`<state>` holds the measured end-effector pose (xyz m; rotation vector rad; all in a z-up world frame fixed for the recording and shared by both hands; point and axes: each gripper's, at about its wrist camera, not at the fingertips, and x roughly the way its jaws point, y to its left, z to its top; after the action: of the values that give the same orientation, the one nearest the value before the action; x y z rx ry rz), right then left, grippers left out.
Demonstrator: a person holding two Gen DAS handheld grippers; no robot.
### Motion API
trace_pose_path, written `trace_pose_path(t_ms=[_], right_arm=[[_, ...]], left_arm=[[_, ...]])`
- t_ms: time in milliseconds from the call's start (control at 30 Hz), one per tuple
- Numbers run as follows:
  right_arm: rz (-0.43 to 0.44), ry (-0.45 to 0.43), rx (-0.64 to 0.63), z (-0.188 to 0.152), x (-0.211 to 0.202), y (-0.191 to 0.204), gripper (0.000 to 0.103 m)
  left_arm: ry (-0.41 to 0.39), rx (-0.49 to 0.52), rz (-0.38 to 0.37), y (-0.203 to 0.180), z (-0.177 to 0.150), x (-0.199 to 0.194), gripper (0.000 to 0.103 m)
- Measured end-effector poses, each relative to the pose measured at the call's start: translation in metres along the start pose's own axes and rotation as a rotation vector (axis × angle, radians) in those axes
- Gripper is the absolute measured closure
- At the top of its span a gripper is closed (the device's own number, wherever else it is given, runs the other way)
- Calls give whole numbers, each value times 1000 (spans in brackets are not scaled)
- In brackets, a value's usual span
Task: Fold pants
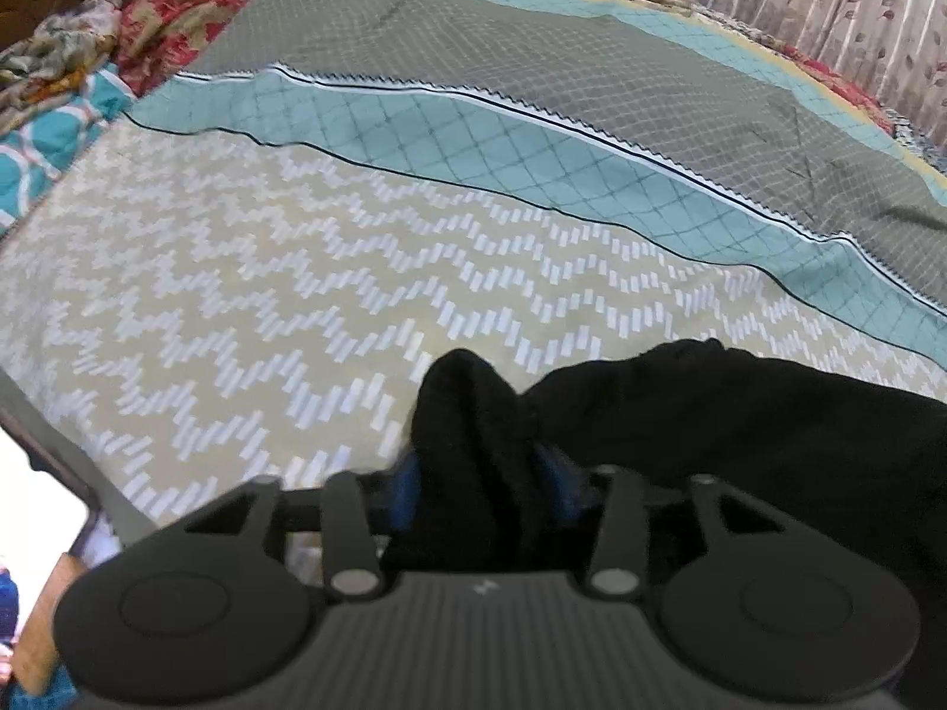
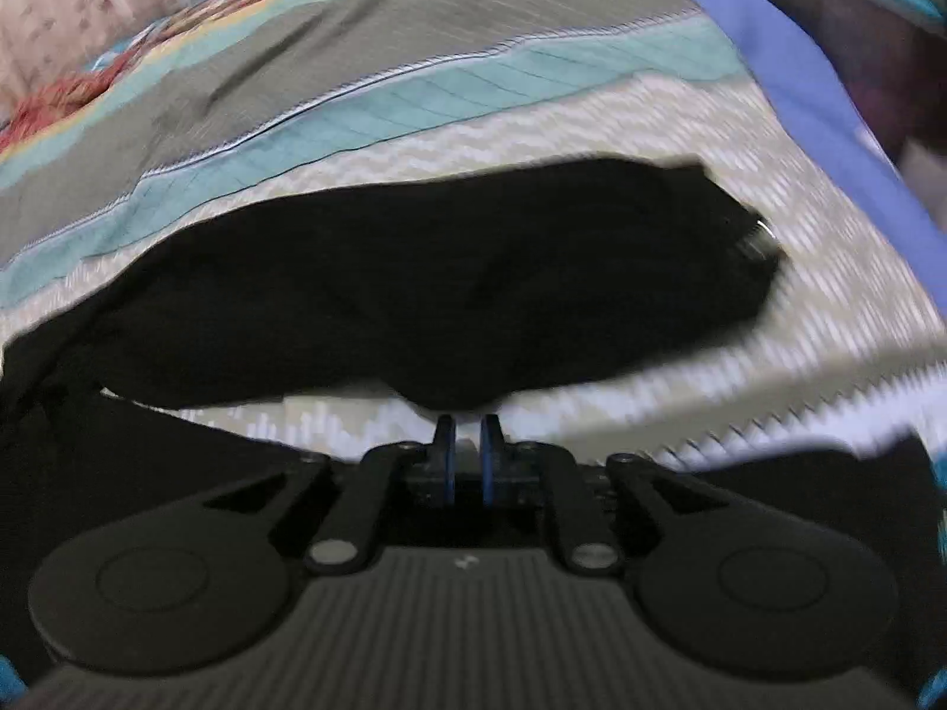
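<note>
While the pants (image 2: 426,290) lie in a dark heap across the bed (image 1: 237,307) — on the pale zigzag cover, from about 9 to 3 o'clock in the right wrist view — both claws work at their near edge. At 6 o'clock in the left view, the left claw (image 1: 479,473) has a bunched fold of black cloth between its blue pads and looks clamped on it. At 6 o'clock in its own view, the right claw (image 2: 467,444) has its fingers nearly together just under the cloth's hem; whether any cloth is pinched there I cannot tell, as the picture is smeared.

My judgement is that the step in hand is taking hold of one edge to draw the pants flat. To do it well, each claw should bite a single layer or a clean hem, not a wad. Then the two should pull apart evenly, keeping the cloth low over the bed — so it spreads without twisting.
</note>
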<state>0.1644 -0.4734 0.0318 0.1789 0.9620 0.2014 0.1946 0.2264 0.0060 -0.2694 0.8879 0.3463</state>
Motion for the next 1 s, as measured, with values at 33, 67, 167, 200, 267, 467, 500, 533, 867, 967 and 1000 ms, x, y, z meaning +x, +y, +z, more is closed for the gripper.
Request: trace_pose_path(t_ms=[33,67,167,200,267,467,500,533,867,967,1000], right_arm=[[-25,-63,46,9,-7,-8,83],[-44,-121,90,17,-12,-13,76],[-119,-234,189,51,-3,-26,35],[-152,-240,204,63,8,-28,33],[-228,-210,193,82,35,-27,33],[-415,-48,-21,87,94,-25,77],[-405,-93,-43,90,87,-21,79],[-384,-146,-29,94,78,-19,80],[-436,-298,68,144,89,-14,80],[-422,-281,102,139,95,-15,80],[-415,-290,118,139,92,-15,80]], left_arm=[[-1,1,-2,1,1,-1,52],[-5,2,-4,2,2,-2,50],[-19,-9,-9,4,6,-2,39],[-21,-10,-18,3,8,-1,35],[-25,17,-18,-3,8,1,31],[-47,194,20,-28,-3,10,71],[-60,221,29,-32,-5,10,82],[-78,235,48,-34,-6,7,83],[-107,102,136,-25,10,27,82],[-130,111,142,-28,9,20,82],[-131,99,132,-27,11,16,82]])
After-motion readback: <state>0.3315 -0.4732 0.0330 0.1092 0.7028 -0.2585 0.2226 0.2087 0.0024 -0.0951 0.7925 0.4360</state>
